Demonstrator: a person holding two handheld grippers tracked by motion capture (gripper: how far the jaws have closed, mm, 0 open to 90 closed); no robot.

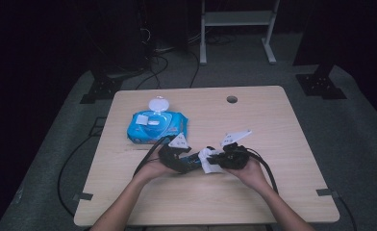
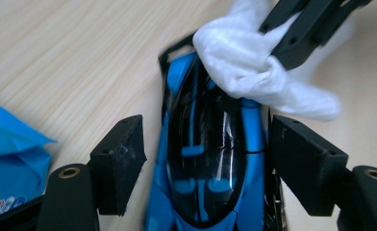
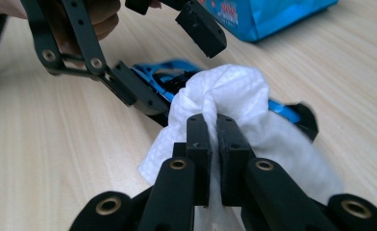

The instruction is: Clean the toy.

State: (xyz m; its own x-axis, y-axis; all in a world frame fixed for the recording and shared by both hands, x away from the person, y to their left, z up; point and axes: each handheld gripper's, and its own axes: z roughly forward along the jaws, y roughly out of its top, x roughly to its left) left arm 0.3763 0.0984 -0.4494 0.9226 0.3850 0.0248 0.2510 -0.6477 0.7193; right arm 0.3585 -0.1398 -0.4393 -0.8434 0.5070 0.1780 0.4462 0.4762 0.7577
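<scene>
A blue and black toy car [image 2: 208, 159] lies on the wooden table [image 1: 282, 144], just in front of the blue pack of wet wipes [image 1: 155, 126]. A white wet wipe [image 3: 225, 101] rests on one end of the car.

The left gripper view shows the car's shiny dark top from close up. The left gripper [image 2: 206, 159] has its jaws apart, one on each side of the car. The left pad stands clear of the car; the right pad is very close, and I cannot tell if it touches.

The right gripper view shows the right gripper [image 3: 213, 144] with its jaws together, pinching the bunched wipe tight.

The high view shows what the close views miss: both hands meet in the middle of the table, near its front half. The pack's round white lid [image 1: 158, 104] is flipped up. To the right of the car there is a lot of bare table, up to a small round hole [image 1: 232, 99] near the far edge.
</scene>
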